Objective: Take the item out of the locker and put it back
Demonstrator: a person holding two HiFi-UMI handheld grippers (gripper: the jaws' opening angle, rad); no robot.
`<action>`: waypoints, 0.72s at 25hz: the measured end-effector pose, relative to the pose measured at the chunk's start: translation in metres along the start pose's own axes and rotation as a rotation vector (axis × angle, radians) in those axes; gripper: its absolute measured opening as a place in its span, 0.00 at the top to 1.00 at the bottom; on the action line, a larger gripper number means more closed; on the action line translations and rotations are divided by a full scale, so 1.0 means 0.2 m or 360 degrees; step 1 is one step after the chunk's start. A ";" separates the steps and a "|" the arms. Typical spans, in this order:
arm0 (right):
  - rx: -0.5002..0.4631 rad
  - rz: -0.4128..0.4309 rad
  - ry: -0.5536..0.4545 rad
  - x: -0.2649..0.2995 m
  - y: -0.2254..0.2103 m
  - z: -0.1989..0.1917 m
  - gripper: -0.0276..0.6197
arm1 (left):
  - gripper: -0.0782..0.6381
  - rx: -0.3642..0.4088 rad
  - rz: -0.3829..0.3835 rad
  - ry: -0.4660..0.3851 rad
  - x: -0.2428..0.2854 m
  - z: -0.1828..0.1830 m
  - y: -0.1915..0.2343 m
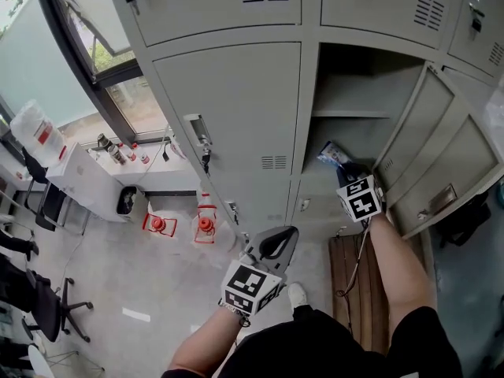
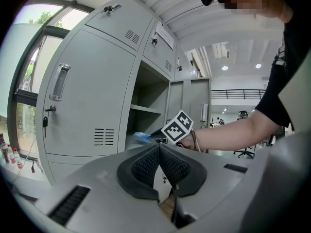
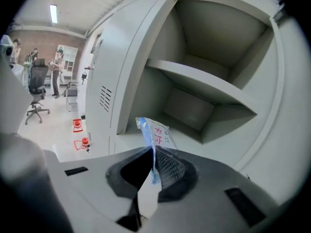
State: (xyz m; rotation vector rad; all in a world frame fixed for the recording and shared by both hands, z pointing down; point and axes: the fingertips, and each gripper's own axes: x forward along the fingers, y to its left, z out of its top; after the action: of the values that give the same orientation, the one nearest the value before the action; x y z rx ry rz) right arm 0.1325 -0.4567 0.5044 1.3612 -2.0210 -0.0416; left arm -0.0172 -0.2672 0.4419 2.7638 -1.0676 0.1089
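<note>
Matt metal, glossy plastic
The locker (image 1: pixel 228 109) is showing smooth, matt grey painted metal; the packet (image 3: pixel 156 135) is gleaming as thin crinkled plastic (blue and white) against ribbed matt-black pads (image 3: pixel 171 168) of the right gripper (image 3: pixel 153 152).

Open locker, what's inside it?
One shelf, nothing showing on it. The right gripper holds a blue-and-white packet at the opening; its body covers the front floor.

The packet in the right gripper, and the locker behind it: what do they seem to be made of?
Packet: probably thin plastic film, glossy, with a translucent blue edge, crinkled and printed. Locker: looks like painted sheet metal, matte pale grey, with thin folded edges and punched vent slots.
</note>
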 end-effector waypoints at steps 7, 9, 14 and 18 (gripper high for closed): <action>0.0071 -0.0006 -0.0124 -0.30 0.14 0.06 0.84 | 0.87 0.0009 -0.0010 -0.0019 -0.18 -0.01 -0.12; 0.0102 0.0001 -0.0168 -0.40 0.20 0.08 0.84 | 0.87 0.0000 -0.0010 -0.0026 -0.24 -0.02 -0.15; 0.0196 0.0015 -0.0266 -0.66 0.36 0.11 0.84 | 0.87 -0.0010 -0.0032 -0.0038 -0.39 -0.04 -0.25; 0.0234 0.0020 -0.0314 -0.85 0.51 0.10 0.84 | 0.87 -0.0005 -0.0061 -0.0044 -0.51 -0.05 -0.32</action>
State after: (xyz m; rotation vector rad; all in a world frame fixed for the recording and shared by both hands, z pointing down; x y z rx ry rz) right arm 0.0759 -0.2759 0.4404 1.4849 -2.2338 -0.0226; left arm -0.0494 -0.1519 0.4304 2.7891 -1.0201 0.0645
